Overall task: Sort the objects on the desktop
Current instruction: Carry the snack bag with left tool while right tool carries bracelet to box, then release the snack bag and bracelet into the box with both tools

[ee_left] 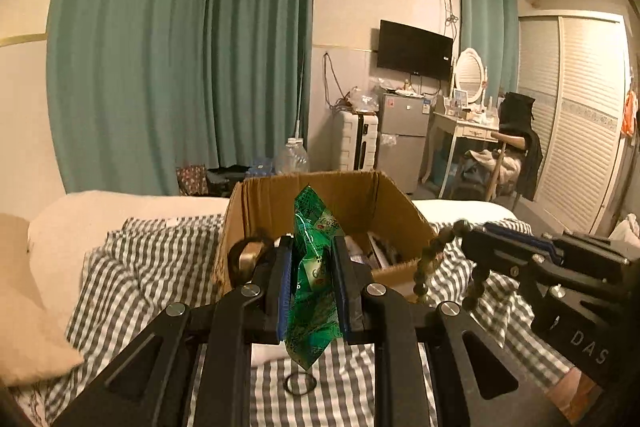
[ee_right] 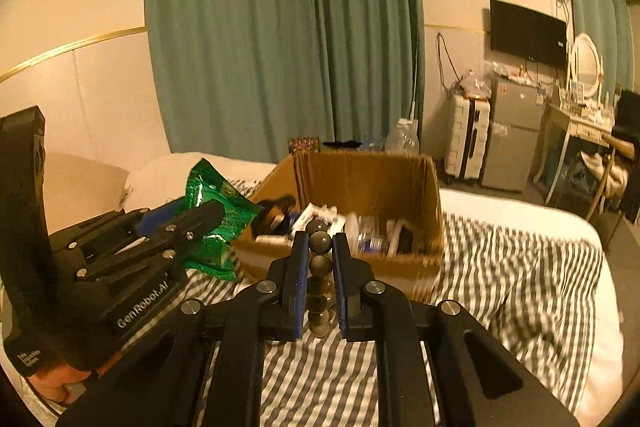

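Note:
My left gripper (ee_left: 310, 247) is shut on a green snack packet (ee_left: 314, 279) and holds it above the bed, just short of the open cardboard box (ee_left: 320, 191). In the right wrist view the left gripper (ee_right: 208, 215) shows at the left with the packet (ee_right: 212, 203). My right gripper (ee_right: 320, 243) is shut on a string of dark beads (ee_right: 320, 267), held in front of the box (ee_right: 400, 183). In the left wrist view the right gripper (ee_left: 472, 227) shows at the right with the beads (ee_left: 432, 255) hanging from it. The box holds several small items.
A grey checked blanket (ee_left: 152, 267) covers the bed, with pillows (ee_left: 24, 307) at the left. A black hair tie (ee_left: 300, 385) lies on the blanket under the left gripper. A roll of tape (ee_left: 248, 257) sits by the box's left corner.

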`<action>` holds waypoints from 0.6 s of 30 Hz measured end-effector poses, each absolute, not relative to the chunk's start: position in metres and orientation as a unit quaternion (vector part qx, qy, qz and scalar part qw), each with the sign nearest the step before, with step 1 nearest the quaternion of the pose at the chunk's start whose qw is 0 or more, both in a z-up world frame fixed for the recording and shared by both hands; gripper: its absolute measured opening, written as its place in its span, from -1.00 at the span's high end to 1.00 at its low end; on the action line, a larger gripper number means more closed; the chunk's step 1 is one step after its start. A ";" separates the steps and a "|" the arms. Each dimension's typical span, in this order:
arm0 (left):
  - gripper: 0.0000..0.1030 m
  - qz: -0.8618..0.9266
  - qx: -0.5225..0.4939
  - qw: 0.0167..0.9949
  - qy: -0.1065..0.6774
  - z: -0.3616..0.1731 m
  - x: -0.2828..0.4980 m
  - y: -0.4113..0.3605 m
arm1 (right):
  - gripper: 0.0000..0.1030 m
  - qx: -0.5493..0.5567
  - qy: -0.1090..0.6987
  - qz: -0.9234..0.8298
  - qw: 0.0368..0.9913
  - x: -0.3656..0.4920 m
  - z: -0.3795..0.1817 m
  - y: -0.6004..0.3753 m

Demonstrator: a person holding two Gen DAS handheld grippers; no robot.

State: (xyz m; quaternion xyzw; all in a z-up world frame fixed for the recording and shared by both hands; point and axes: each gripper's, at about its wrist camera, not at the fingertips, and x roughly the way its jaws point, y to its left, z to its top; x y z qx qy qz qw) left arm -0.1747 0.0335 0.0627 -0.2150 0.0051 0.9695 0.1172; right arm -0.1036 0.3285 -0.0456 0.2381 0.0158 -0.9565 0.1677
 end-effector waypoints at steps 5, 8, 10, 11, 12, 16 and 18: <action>0.64 0.971 -0.211 0.116 0.012 0.063 -0.203 0.041 | 0.78 0.230 0.025 -0.958 0.171 -0.137 -0.037 0.326; 0.64 0.971 -0.210 0.115 0.016 0.062 -0.225 0.043 | 0.78 0.228 0.028 -0.958 0.173 -0.158 -0.037 0.324; 0.64 0.971 -0.210 0.116 0.020 0.060 -0.239 0.044 | 0.78 0.232 0.025 -0.957 0.171 -0.177 -0.041 0.325; 0.64 0.970 -0.212 0.117 0.022 0.058 -0.247 0.045 | 0.78 0.235 0.021 -0.957 0.171 -0.186 -0.044 0.326; 0.64 0.969 -0.215 0.116 0.023 0.054 -0.257 0.045 | 0.78 0.240 0.014 -0.956 0.170 -0.198 -0.048 0.328; 0.64 0.966 -0.231 0.118 0.021 0.036 -0.288 0.045 | 0.78 0.261 0.001 -0.951 0.164 -0.236 -0.068 0.335; 0.64 0.962 -0.244 0.118 0.022 0.025 -0.304 0.047 | 0.78 0.274 -0.002 -0.949 0.158 -0.255 -0.080 0.339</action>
